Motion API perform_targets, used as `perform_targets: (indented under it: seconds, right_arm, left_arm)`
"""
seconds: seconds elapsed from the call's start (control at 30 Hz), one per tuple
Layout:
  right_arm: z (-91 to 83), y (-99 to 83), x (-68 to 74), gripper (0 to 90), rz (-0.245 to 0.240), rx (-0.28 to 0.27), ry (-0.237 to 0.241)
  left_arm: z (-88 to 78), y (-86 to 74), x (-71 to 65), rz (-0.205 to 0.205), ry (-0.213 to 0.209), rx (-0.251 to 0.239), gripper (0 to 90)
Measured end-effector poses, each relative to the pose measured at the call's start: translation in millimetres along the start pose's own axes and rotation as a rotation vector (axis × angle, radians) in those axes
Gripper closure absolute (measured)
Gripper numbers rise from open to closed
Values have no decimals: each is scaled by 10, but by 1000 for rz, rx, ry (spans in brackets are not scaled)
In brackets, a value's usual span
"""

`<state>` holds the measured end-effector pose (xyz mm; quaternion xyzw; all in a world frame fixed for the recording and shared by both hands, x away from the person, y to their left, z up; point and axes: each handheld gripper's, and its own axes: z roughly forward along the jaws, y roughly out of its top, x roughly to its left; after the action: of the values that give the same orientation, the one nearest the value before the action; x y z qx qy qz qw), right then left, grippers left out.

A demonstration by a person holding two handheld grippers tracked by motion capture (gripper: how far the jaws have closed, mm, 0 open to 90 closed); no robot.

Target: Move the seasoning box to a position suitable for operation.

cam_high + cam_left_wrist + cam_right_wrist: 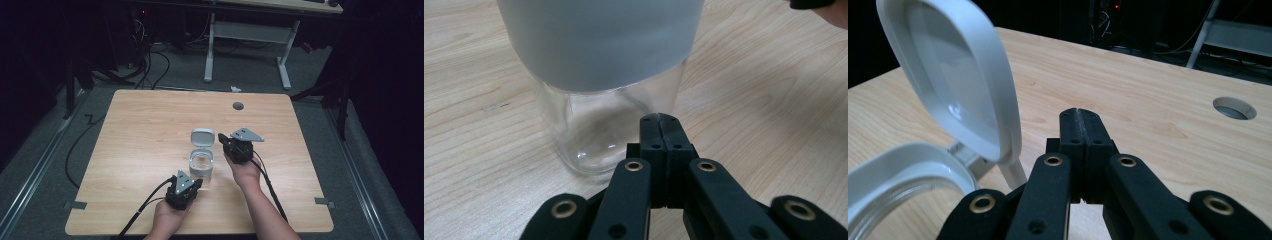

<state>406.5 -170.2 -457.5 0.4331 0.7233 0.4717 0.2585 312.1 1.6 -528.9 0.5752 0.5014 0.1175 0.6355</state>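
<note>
High view: a glass jar (201, 167) with its grey hinged lid (202, 136) flipped open stands mid-table (140, 130), nearer the front edge. The left gripper (192, 186) sits just before it, the right gripper (226, 142) beside the lid.

Left gripper view: jaws clenched empty, near the jar's base.

Right gripper view: jaws clenched empty beside the raised lid; cable hole (1234, 108) beyond.

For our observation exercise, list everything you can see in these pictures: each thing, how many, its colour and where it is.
Table: one, light wood, centre of the high view.
Jar: one, clear glass with a grey band, near the table's middle.
Lid: one, pale grey, hinged open and standing up at the jar's far side.
Cable hole: one, grey, far right of the tabletop.
Desk frame: one, white, on the floor beyond the table.
Left hand-held gripper: one, black, jaws shut, beside the jar's base.
Right hand-held gripper: one, black, jaws shut, beside the lid.
</note>
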Motion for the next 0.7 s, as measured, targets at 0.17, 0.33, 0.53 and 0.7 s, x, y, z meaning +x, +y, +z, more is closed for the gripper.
perform_targets:
  seconds: [0.17, 0.33, 0.53, 0.7]
  right_arm:
    - [50, 98, 47, 900, -13, -12, 6]
    - [94, 179, 67, 900, -20, -21, 8]
    - [95, 201, 111, 900, -44, -26, 21]
    - [47, 177, 157, 900, -59, -30, 29]
  left_arm:
    - [1, 5, 1, -4, -1, -1, 900]
    - [6, 3, 6, -2, 0, 6, 900]
    - [15, -6, 15, -2, -1, 12, 900]
    - [13, -8, 12, -5, -1, 12, 900]
